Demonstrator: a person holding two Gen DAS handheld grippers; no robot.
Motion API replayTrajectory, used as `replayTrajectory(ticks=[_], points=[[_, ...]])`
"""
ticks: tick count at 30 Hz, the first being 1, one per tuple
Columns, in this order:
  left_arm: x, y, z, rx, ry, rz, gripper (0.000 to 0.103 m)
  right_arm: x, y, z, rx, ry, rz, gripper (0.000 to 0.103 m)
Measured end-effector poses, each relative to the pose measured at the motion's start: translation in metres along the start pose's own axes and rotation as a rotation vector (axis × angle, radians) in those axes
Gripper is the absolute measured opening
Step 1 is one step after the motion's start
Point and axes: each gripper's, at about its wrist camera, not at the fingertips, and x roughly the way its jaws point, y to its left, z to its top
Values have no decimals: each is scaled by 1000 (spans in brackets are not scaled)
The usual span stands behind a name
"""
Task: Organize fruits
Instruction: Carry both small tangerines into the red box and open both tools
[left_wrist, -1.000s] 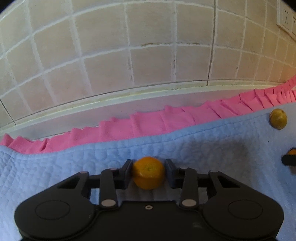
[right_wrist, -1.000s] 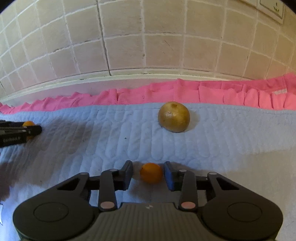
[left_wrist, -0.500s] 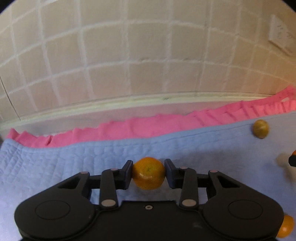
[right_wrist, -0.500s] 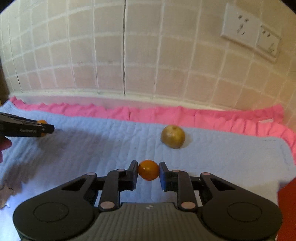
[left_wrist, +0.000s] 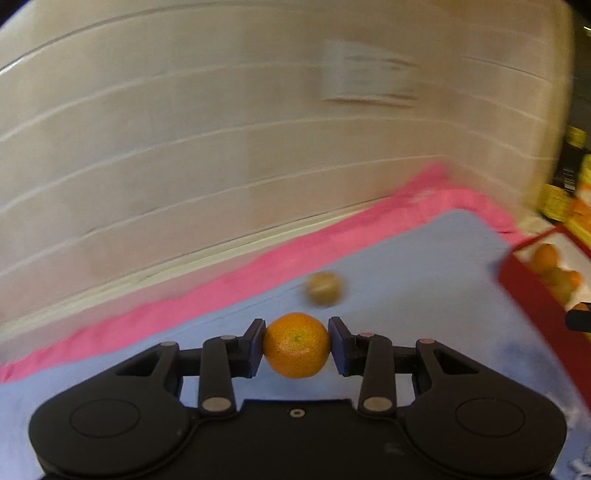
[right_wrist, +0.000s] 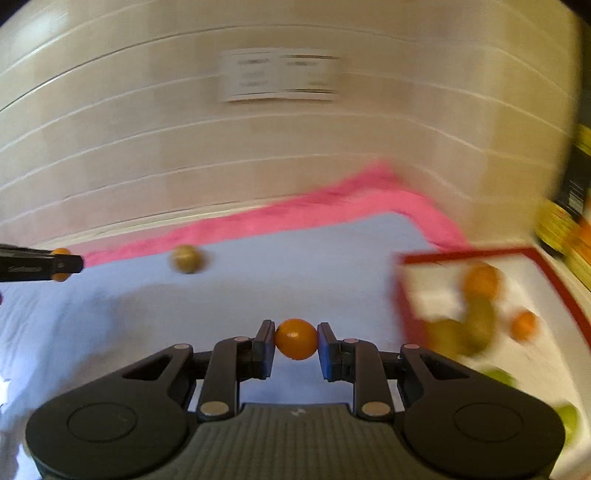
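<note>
My left gripper (left_wrist: 296, 345) is shut on an orange tangerine (left_wrist: 296, 345) and holds it above the blue quilted mat (left_wrist: 406, 273). My right gripper (right_wrist: 296, 339) is shut on a small orange fruit (right_wrist: 296, 339), also lifted above the mat (right_wrist: 258, 295). A yellow-brown round fruit (left_wrist: 324, 289) lies on the mat beyond the left gripper; it also shows in the right wrist view (right_wrist: 186, 259). A red-rimmed box (right_wrist: 402, 295) with several orange and green fruits stands at the right; it also shows in the left wrist view (left_wrist: 524, 291).
A tiled wall with a socket plate (right_wrist: 277, 75) rises behind the mat. A pink frilled cloth (right_wrist: 295, 212) edges the mat's far side. The left gripper's tip (right_wrist: 40, 263) shows at the left edge of the right wrist view. Yellow and orange packages (right_wrist: 565, 229) stand far right.
Both grippers have swung to the right with their fruits, blurring the view. The red-rimmed box has come into sight at the right. Both stay shut.
</note>
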Motion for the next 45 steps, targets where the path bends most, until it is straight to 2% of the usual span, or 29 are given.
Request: replayTrajectory(ticks=[5,10,13,16,19,22,26,36,45], points=[[18,-85,28,132,-19,-149,44,-24,-81,-10,158,-8,-102,26],[36,-168,56,242,-44,-293,44,-38,-142,-11,241,-13,-196,26],[53,-206,74,250,-23,-398,44,-40,-165,-6,257,-23,-221,26],[82,-236,89,221,52,-495,44,-32,-182,-2,266,-8,-242,26],[112,-261,94,243,113,-489,44,-12,-199,-1,319,54,-235,26],[138,-282,95,270,179,-491,44,12,-214,-4,383,105,-191,26],[161,-298,91,300,232,-461,44,38,-221,-4,395,151,-189,26],[186,-309,78,353,275,-422,44,73,-228,-7,367,244,-211,26],[188,-311,76,355,273,-418,46,84,-225,-12,365,275,-209,27]])
